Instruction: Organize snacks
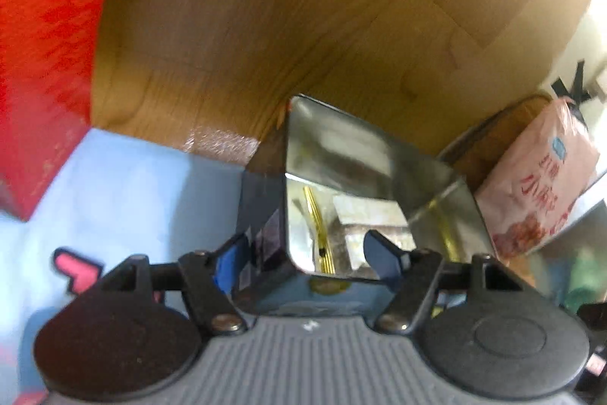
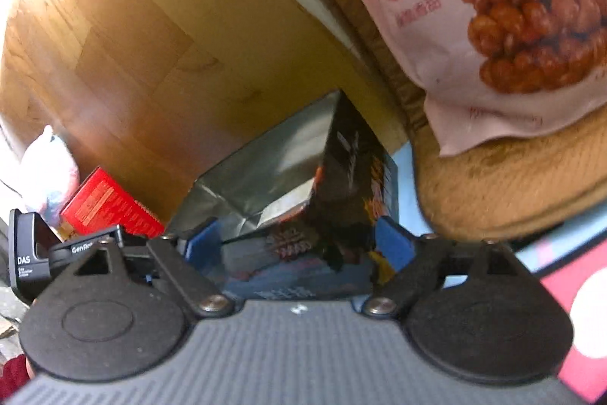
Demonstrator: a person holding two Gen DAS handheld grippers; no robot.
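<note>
Both grippers hold the same dark snack box with a shiny silver inner flap. In the left wrist view my left gripper (image 1: 307,253) is shut on the box (image 1: 341,177), blue pads on its two sides. In the right wrist view my right gripper (image 2: 299,240) is shut on the box (image 2: 303,185) too. A pink snack bag printed with fried dough twists (image 2: 474,18) lies in a tan woven basket (image 2: 504,185) just right of the box. The bag also shows in the left wrist view (image 1: 538,188).
A red box (image 1: 41,55) stands at the left on a light blue mat (image 1: 125,200); it also shows in the right wrist view (image 2: 102,207). Wooden floor (image 1: 303,6) lies beyond. A white-pink bag (image 2: 49,169) sits far left. A pink patch (image 2: 569,310) marks the mat.
</note>
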